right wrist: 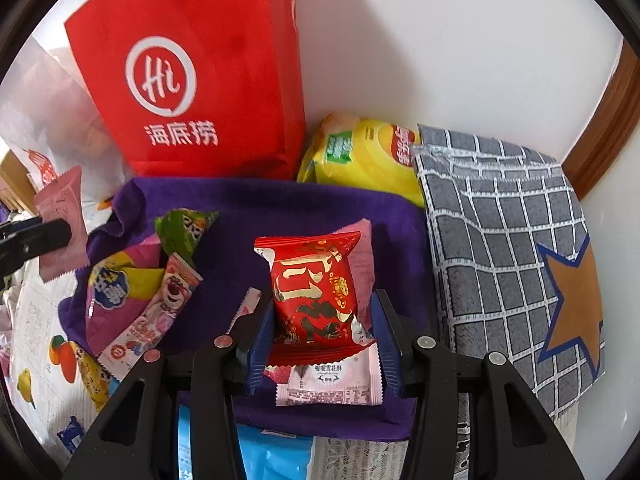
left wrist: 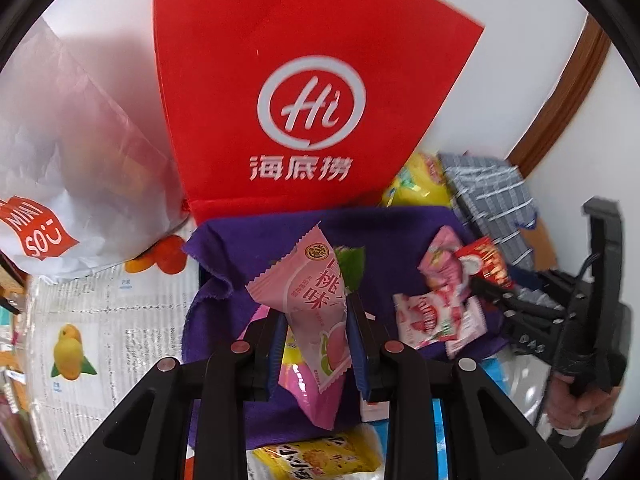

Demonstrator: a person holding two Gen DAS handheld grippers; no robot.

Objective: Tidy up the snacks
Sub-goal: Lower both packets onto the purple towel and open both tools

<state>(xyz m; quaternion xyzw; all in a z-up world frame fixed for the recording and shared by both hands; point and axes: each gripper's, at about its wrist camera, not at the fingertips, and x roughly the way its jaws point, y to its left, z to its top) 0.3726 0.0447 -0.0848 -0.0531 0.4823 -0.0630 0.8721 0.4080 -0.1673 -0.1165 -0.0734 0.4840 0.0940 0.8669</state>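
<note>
My left gripper (left wrist: 316,344) clamps the pink peach packet (left wrist: 310,300), my right gripper (right wrist: 320,336) the red packet (right wrist: 316,292): light, crinkly, slippery, so I pinch mid-body.

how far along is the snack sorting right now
Done: nothing looks clearly sorted yet. In hand: the left tool grips a pink peach packet; the right tool holds a red packet, with a pink-white one right against it. Left: loose snacks still lie scattered on the purple cloth, and a yellow chip bag sits behind it.
</note>
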